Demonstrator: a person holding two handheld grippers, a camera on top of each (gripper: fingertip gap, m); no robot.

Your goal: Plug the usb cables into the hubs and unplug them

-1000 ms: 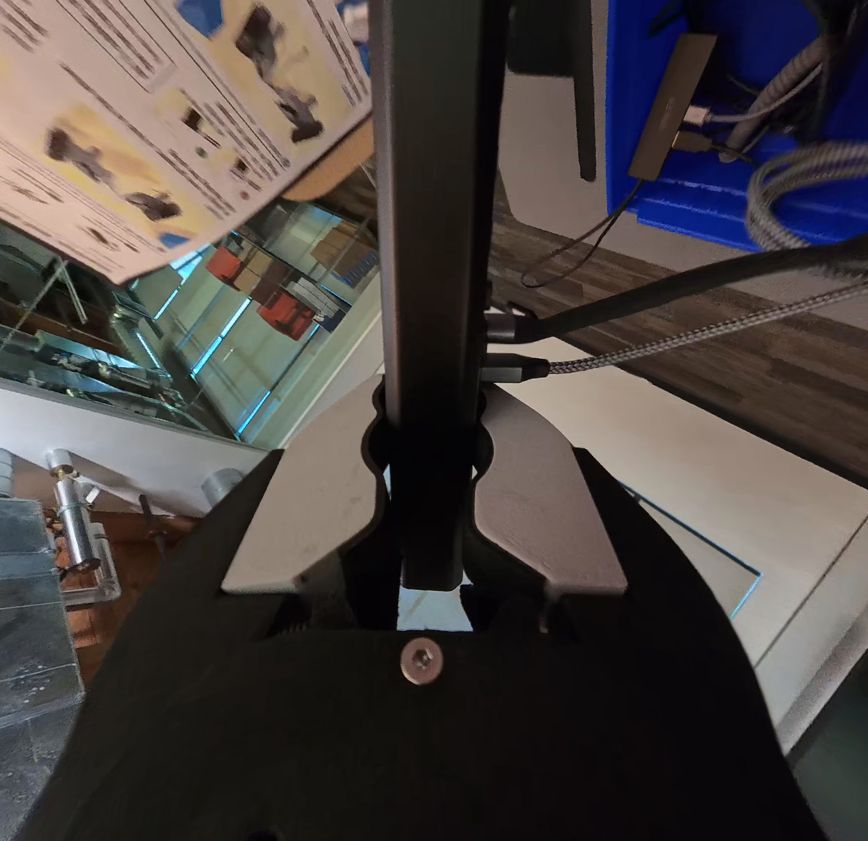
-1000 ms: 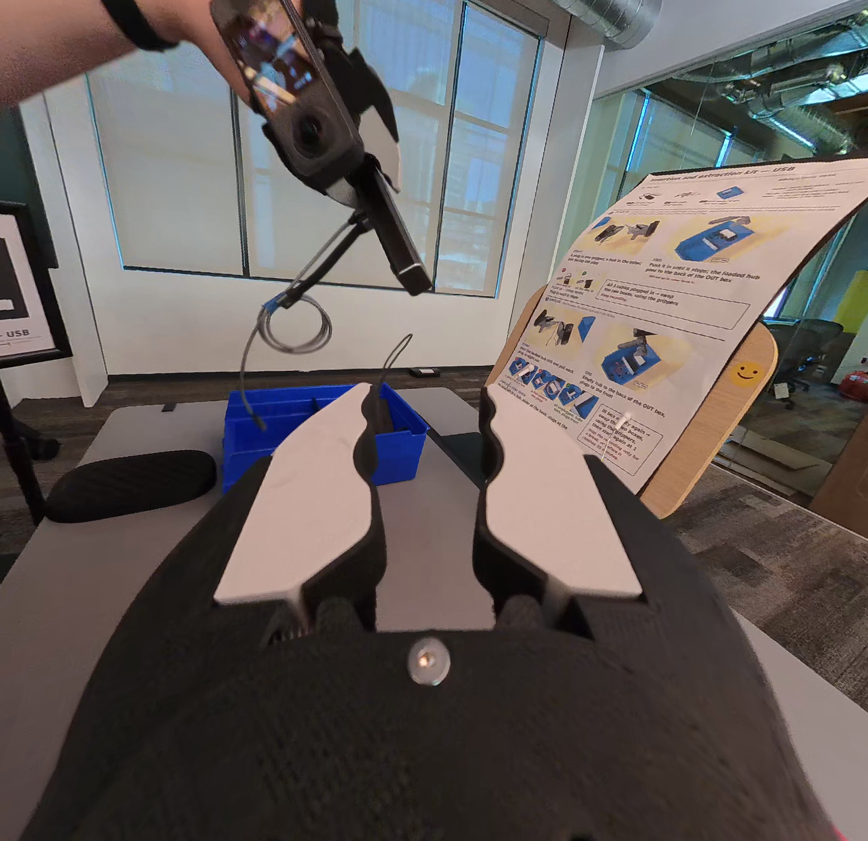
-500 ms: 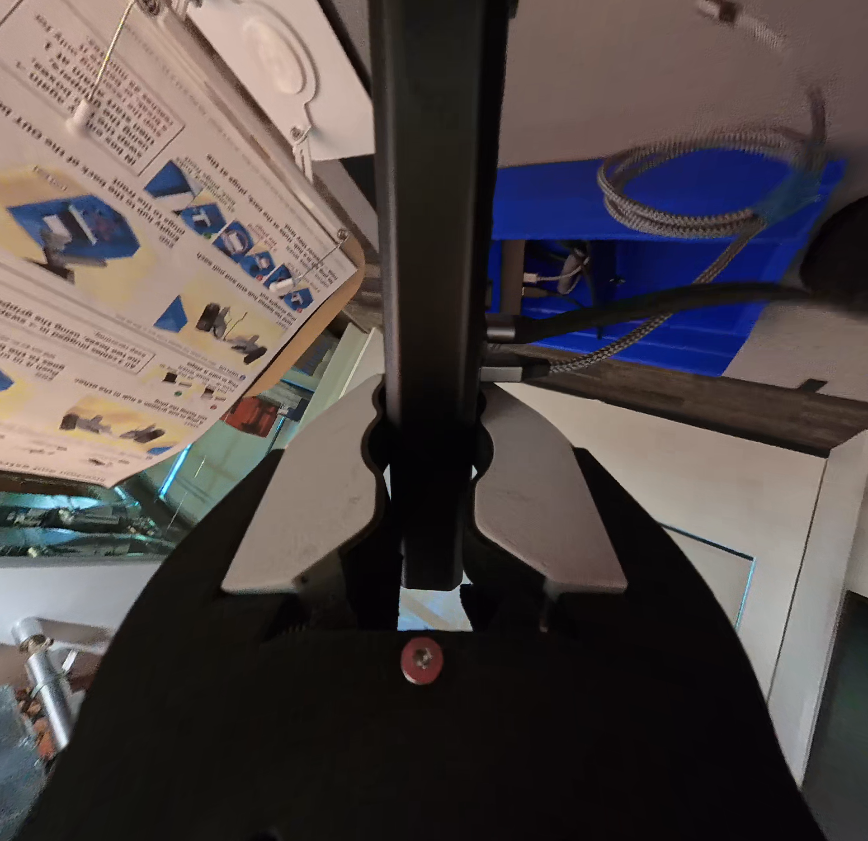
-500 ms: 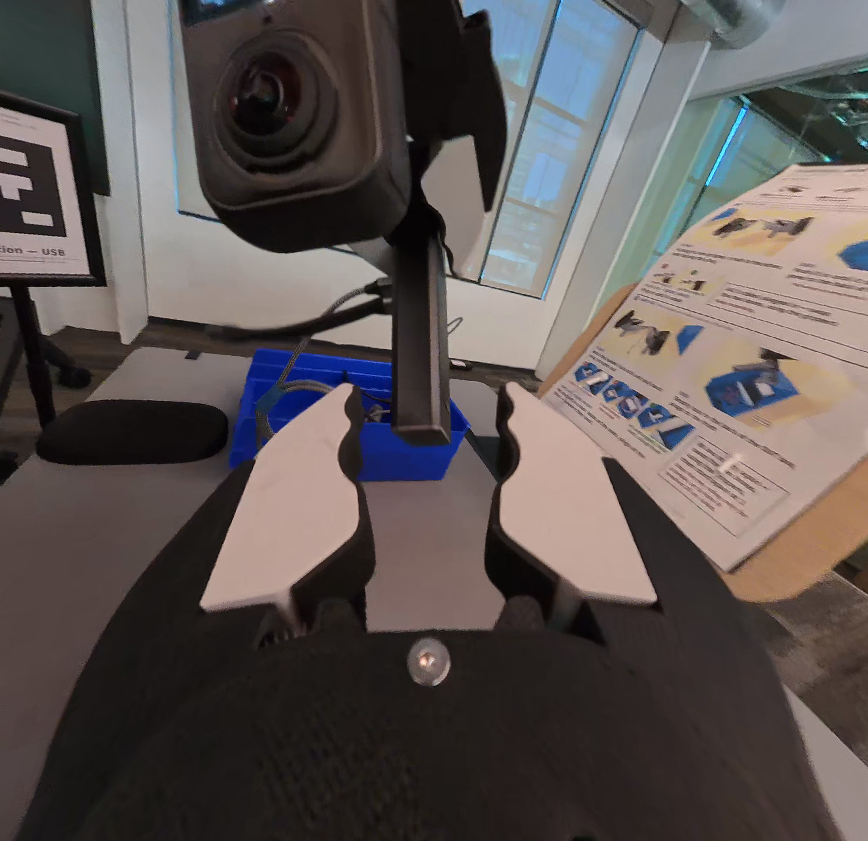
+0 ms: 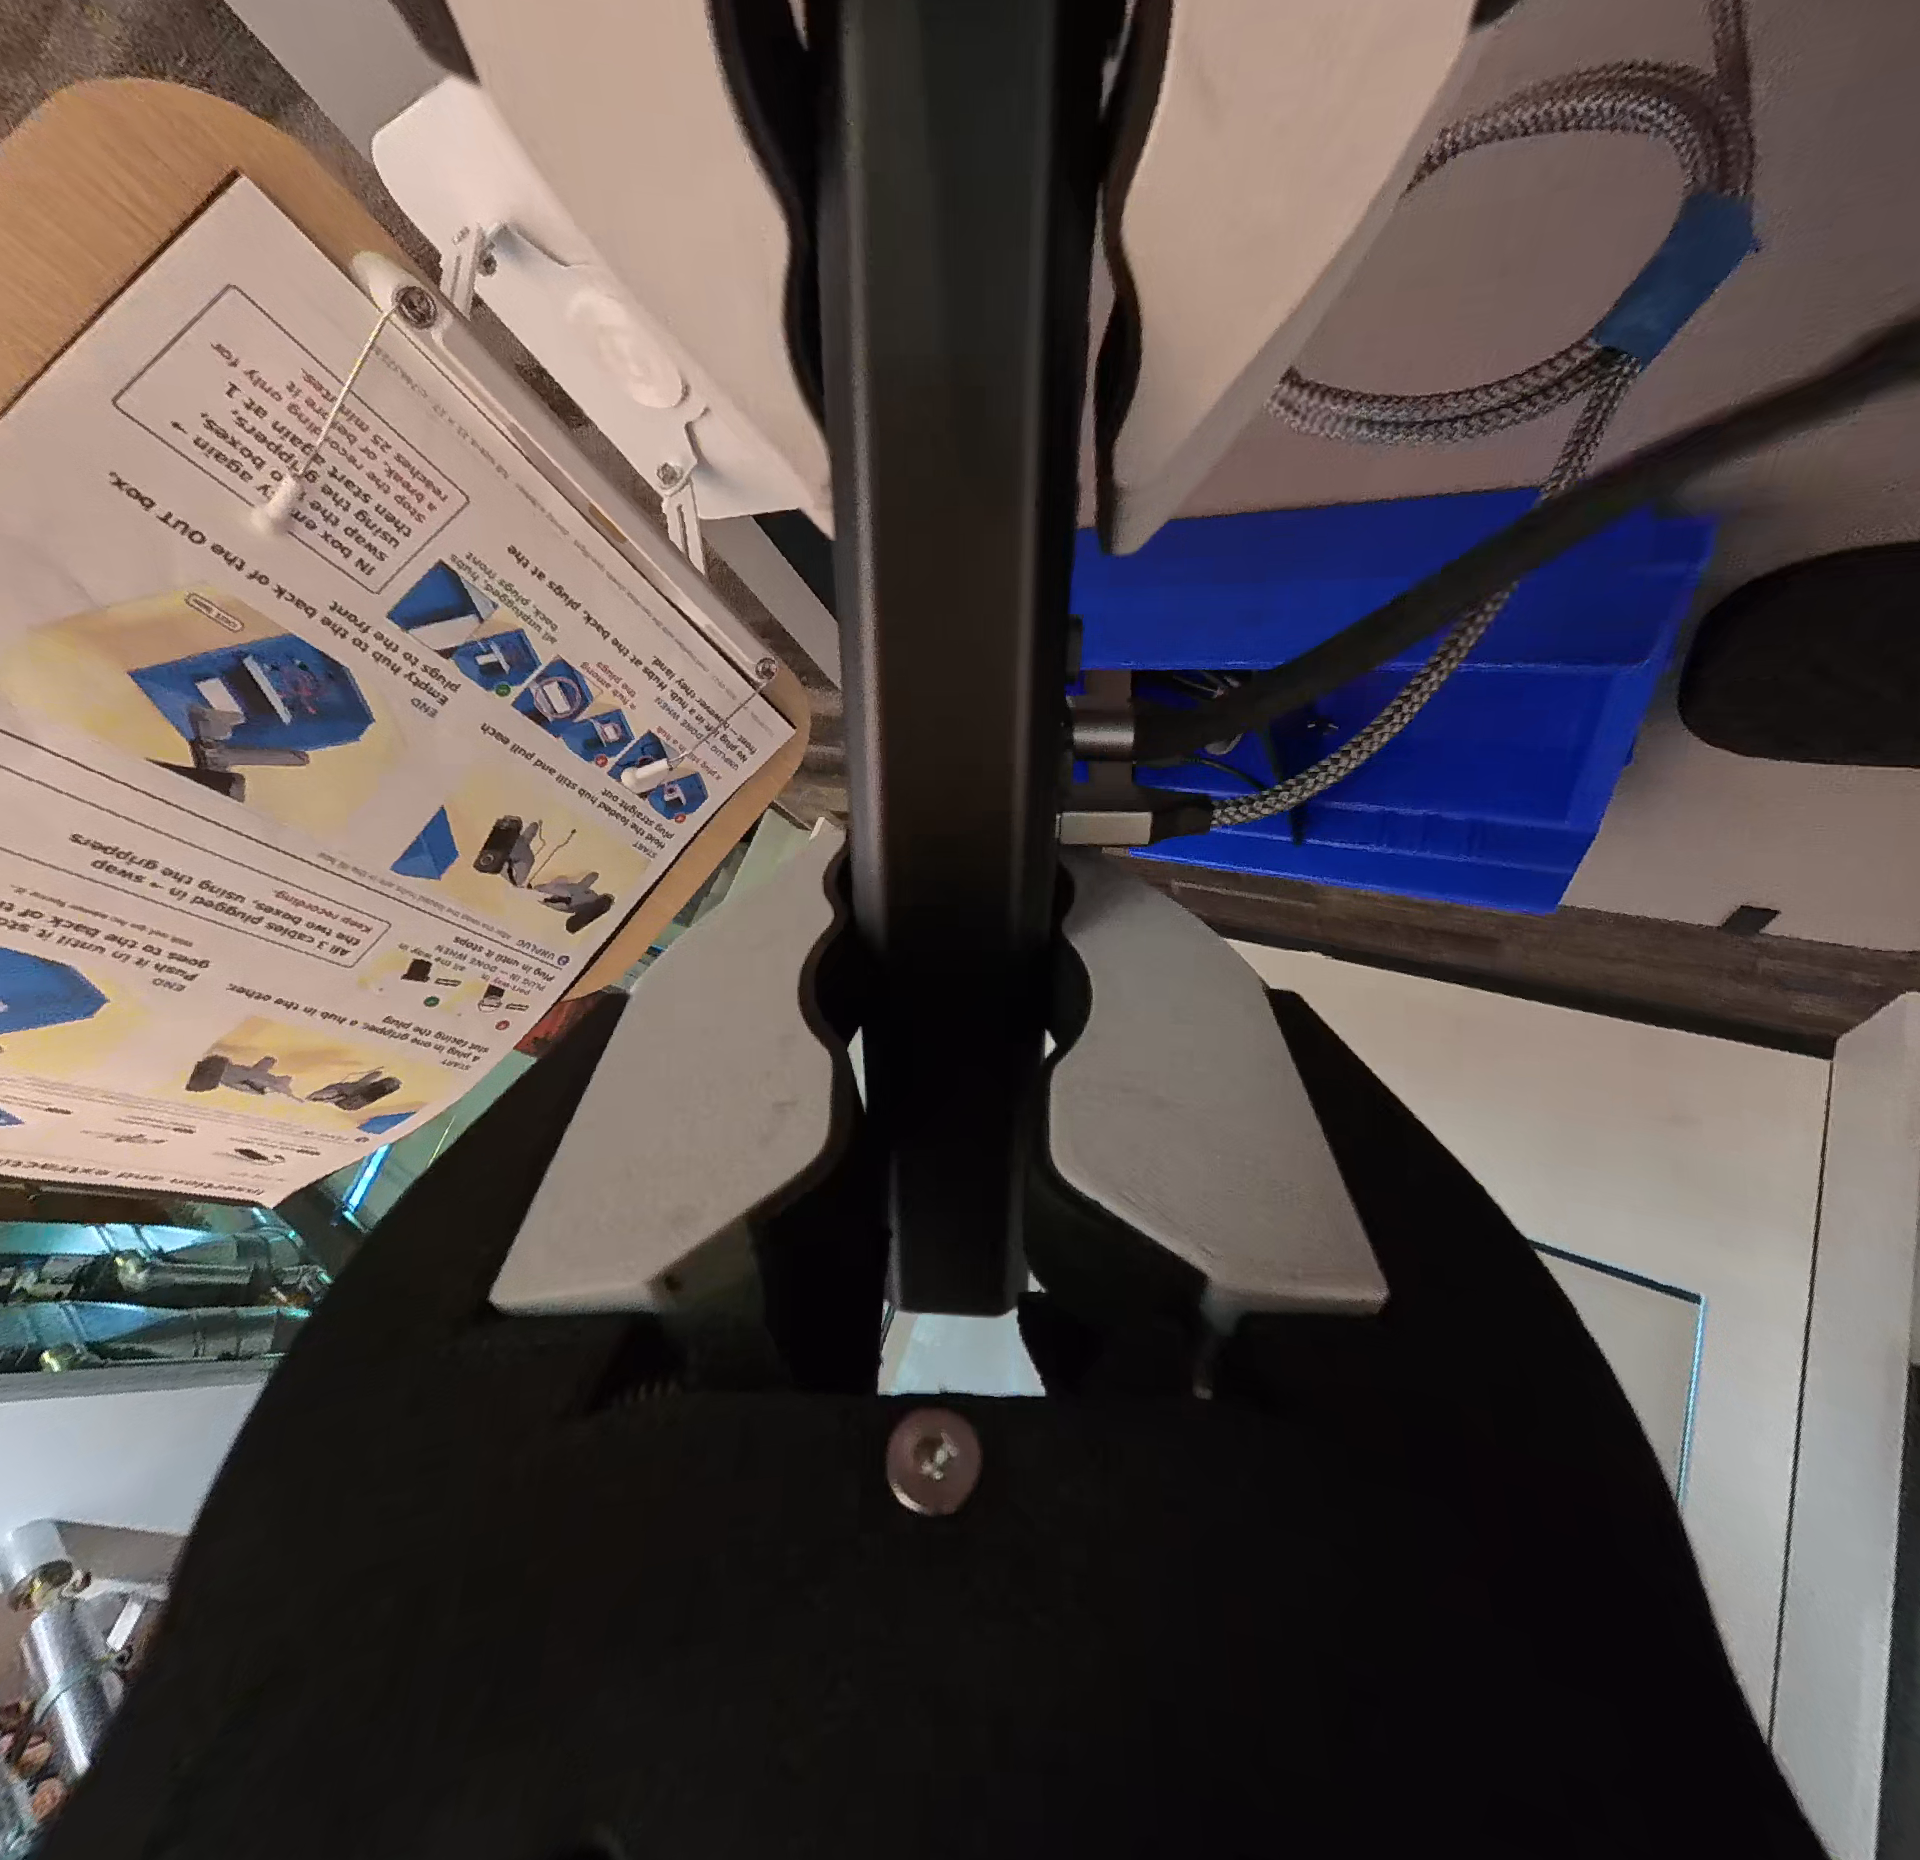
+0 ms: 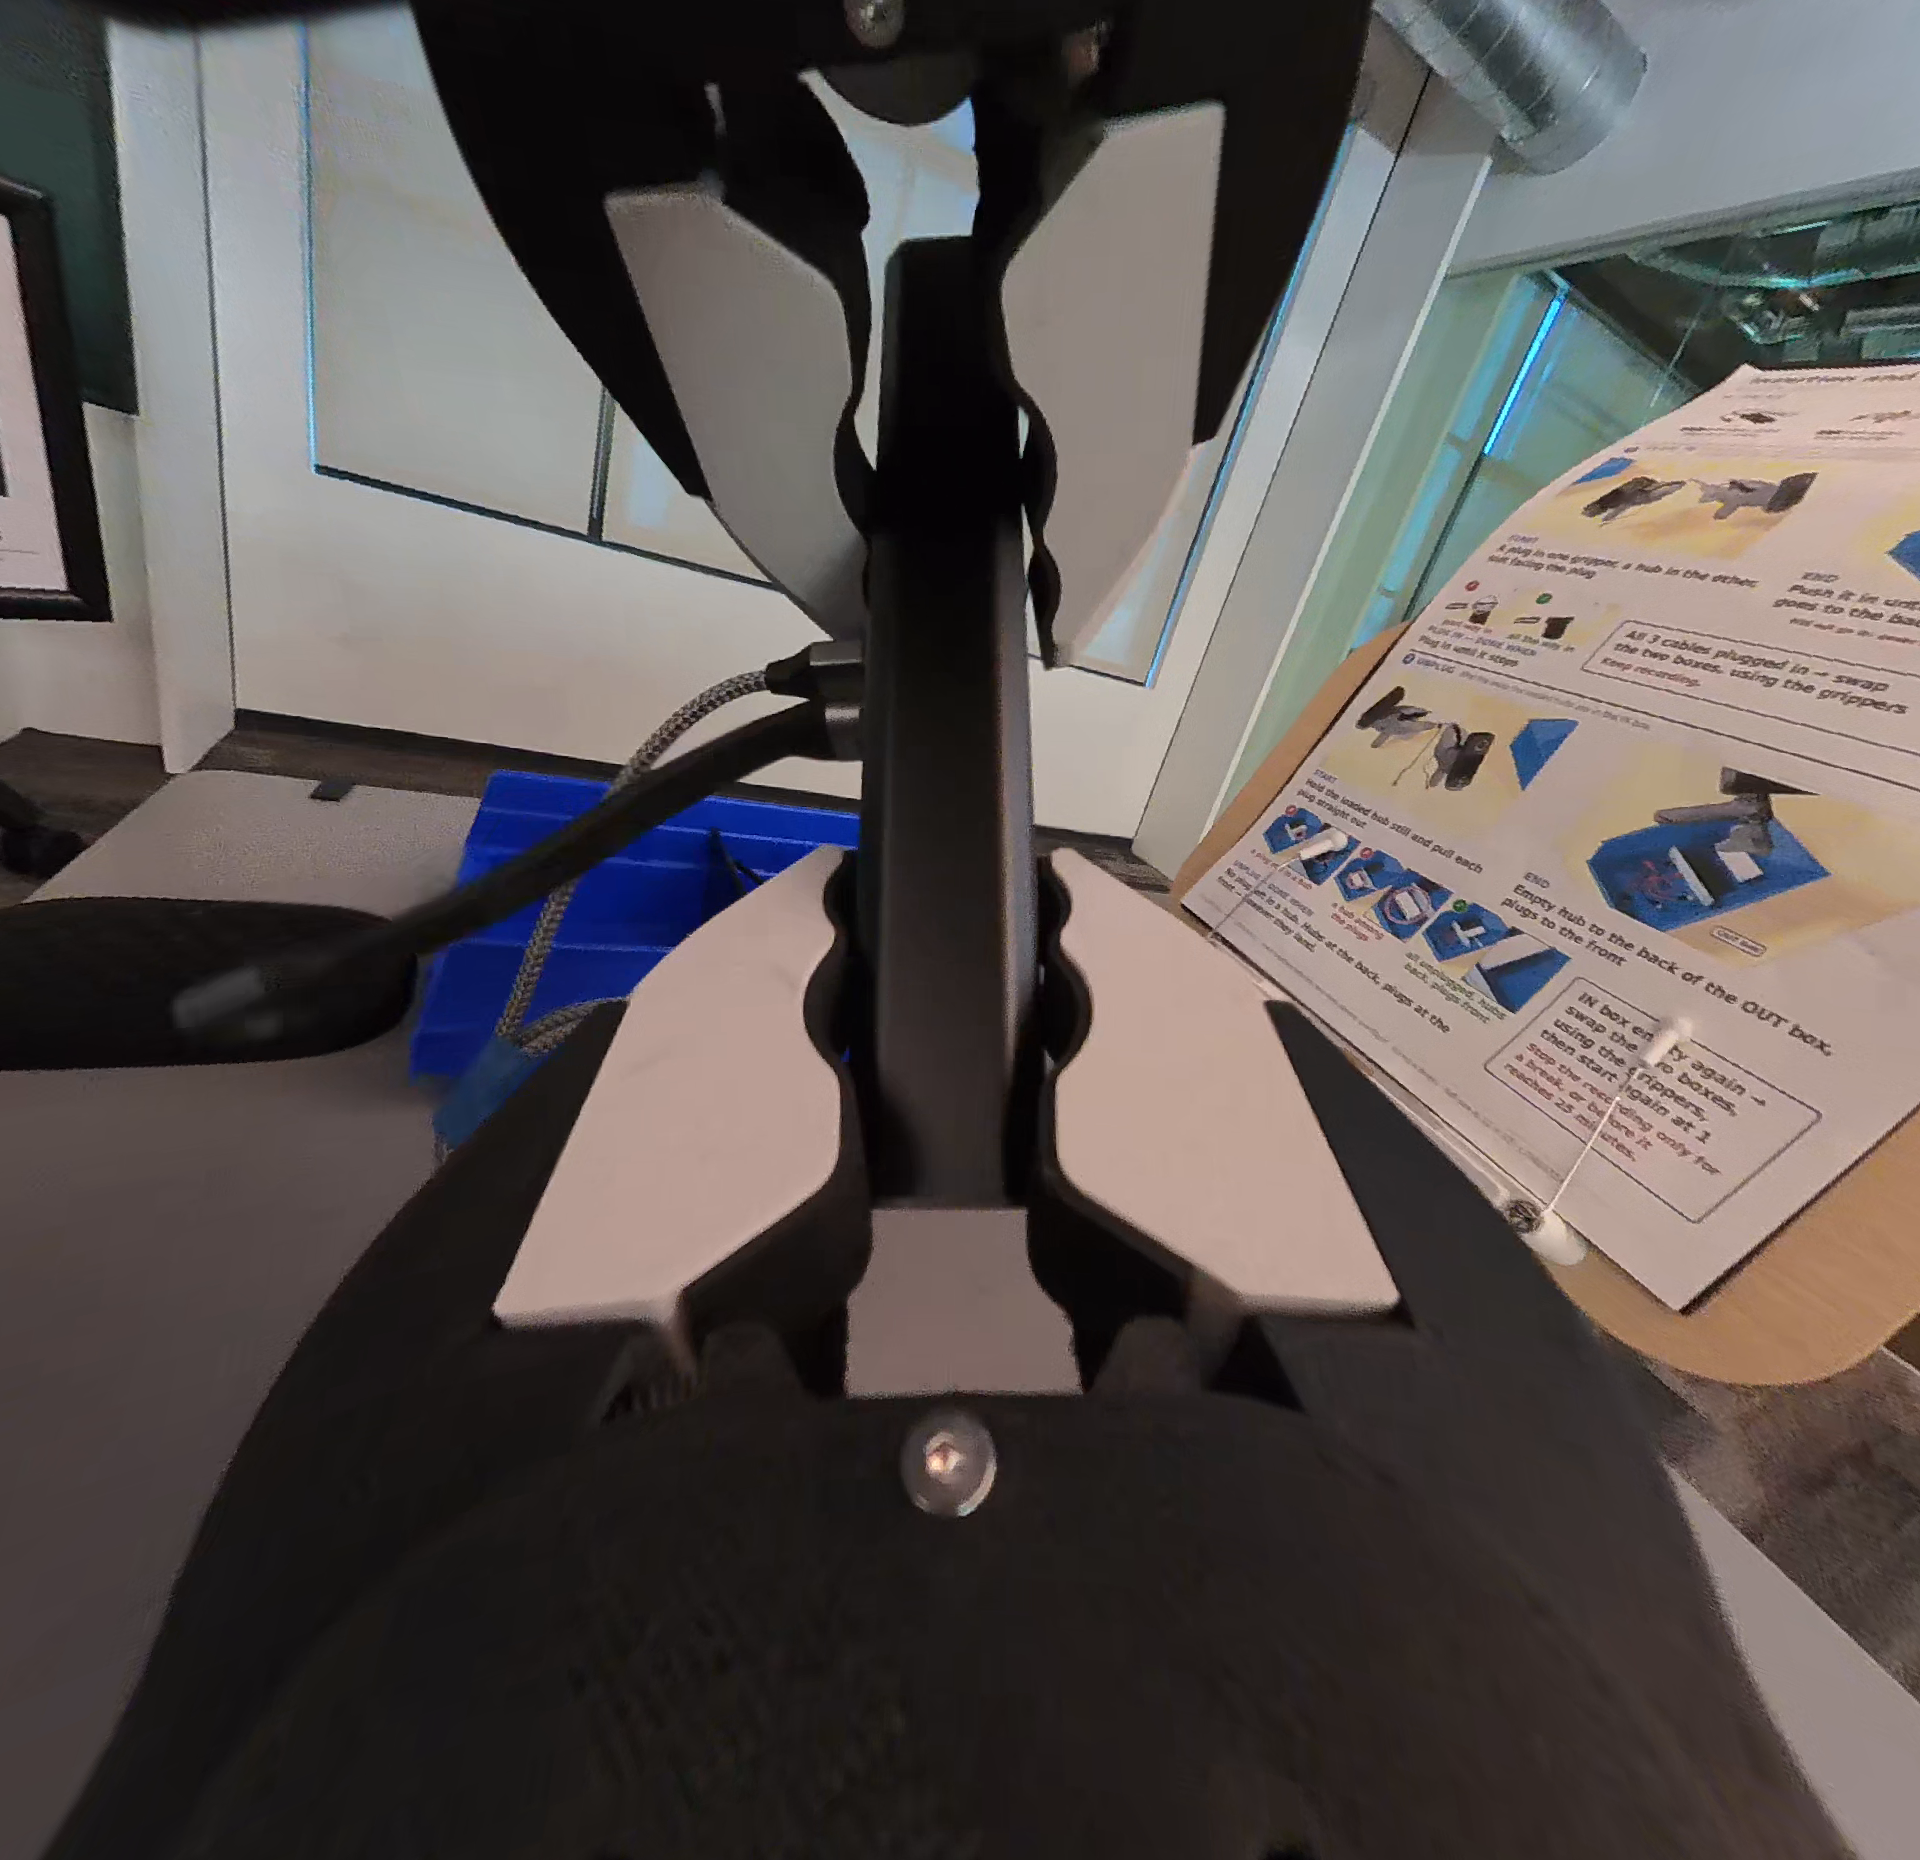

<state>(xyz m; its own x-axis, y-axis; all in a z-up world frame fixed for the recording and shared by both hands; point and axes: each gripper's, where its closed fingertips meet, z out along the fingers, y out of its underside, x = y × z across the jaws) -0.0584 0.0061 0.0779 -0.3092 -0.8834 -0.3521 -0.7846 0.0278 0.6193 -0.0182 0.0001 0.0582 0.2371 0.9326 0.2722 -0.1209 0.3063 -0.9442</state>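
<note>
1. Between my left jaws, in the left wrist view, I am clamping the hub [image 5: 956, 460], a dark bar running straight away from the left gripper [image 5: 951, 906] with the jaws closed tight on its near end.
2. Two plugs are sitting in its right side: the black cable [image 5: 1455, 626] and, just beside it, the braided cable [image 5: 1351, 771], which is trailing off in a loop bound with blue tape.
3. I am judging the plugging-in at least partly done. Unplugging has not begun on this hub.
4. Beyond the hub the blue bin [image 5: 1455, 854] is resting on the counter [image 5: 1558, 96]. Its contents are too dark and small for me to name.
5. At the top the right gripper [image 5: 956, 532] is cut off by the frame.
6. Over in the right wrist view, the right gripper [image 6: 945, 875] is flanking the far end of the hub [image 6: 945, 667], jaws nearly touching it.
7. I cannot tell whether they are pressing.
8. Above, the left gripper [image 6: 940, 626] is pinching the bar, and both cables are leaving its left side towards the bin [image 6: 623, 875].
9. Any free port is hidden from me.
</note>
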